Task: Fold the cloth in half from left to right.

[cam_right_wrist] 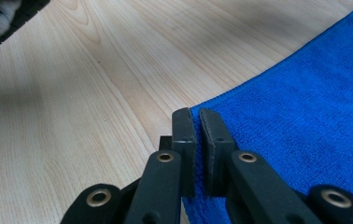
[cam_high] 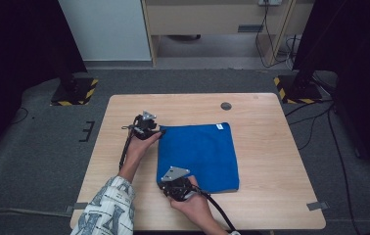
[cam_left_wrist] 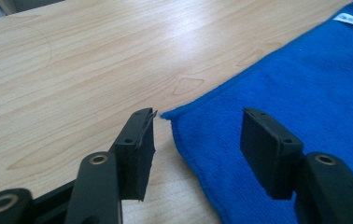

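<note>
A blue cloth (cam_high: 200,152) lies flat on the wooden table (cam_high: 266,161), with a white label (cam_high: 219,127) at its far right corner. My left gripper (cam_high: 158,130) is at the cloth's far left corner. In the left gripper view it (cam_left_wrist: 198,135) stands open, one jaw over bare wood and the other over the cloth (cam_left_wrist: 305,93), the corner between them. My right gripper (cam_high: 163,185) is at the near left corner. In the right gripper view its jaws (cam_right_wrist: 197,126) are pressed almost together on the cloth's (cam_right_wrist: 305,107) edge.
A round cable hole (cam_high: 226,105) sits near the table's far edge. Bare wood lies left and right of the cloth. Two black stands with yellow-striped bases (cam_high: 75,93) (cam_high: 295,88) are on the floor beyond the table. A patterned sleeve (cam_high: 107,205) comes in at the bottom left.
</note>
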Demonstrator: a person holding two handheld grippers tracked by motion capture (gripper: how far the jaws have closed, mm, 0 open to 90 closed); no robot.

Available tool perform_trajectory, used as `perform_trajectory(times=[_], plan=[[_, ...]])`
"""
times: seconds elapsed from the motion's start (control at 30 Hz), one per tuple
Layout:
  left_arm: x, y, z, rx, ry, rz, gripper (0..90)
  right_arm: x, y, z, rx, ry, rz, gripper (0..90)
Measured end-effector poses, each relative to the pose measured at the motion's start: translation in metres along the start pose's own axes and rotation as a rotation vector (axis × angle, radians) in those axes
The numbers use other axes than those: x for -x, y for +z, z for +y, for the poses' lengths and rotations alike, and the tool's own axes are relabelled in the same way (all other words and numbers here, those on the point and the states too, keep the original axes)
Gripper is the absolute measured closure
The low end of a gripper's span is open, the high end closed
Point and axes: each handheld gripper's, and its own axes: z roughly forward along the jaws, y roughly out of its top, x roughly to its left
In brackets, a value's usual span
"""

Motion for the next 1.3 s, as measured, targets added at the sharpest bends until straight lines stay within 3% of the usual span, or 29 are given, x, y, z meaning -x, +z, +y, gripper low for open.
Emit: perform_trajectory(times=[0.03,0.1,0.3,0.43,0.57,0.77,0.97,1.13,1.23,1.3], plan=[[-0.001,0.001,0.0,0.018,-0.02,-0.005,46.4,0.0,0.0,0.0,0.002,0.0,0.0,85.8],[-0.002,0.005,-0.001,0.025,-0.019,-0.002,49.0,0.0,0.0,0.001,0.004,-0.001,0.001,85.7],[-0.009,0.018,-0.009,0.005,-0.057,-0.01,51.2,0.0,0.0,-0.001,0.003,0.001,0.004,85.7],[-0.011,0.022,-0.013,-0.013,-0.056,-0.019,55.2,0.0,0.001,-0.002,-0.002,-0.001,0.006,85.7],[-0.012,0.024,-0.015,-0.03,-0.079,-0.059,66.9,-0.001,0.002,-0.002,-0.003,0.0,0.002,85.6],[-0.01,0.023,-0.014,-0.01,-0.09,-0.094,86.2,-0.002,0.001,-0.002,-0.003,-0.007,-0.003,85.8],[-0.003,0.012,-0.005,0.021,-0.072,-0.064,88.4,-0.003,-0.004,-0.001,0.011,-0.007,-0.01,85.9],[0.007,0.003,0.003,0.031,-0.063,-0.07,88.6,-0.006,-0.012,0.003,0.032,-0.013,-0.032,86.2],[0.017,-0.004,0.014,0.035,-0.011,-0.063,88.6,-0.008,-0.017,0.006,0.046,-0.014,-0.04,86.4],[0.019,-0.006,0.019,0.034,0.0,-0.062,88.7,-0.01,-0.02,0.009,0.057,-0.013,-0.044,86.5]])
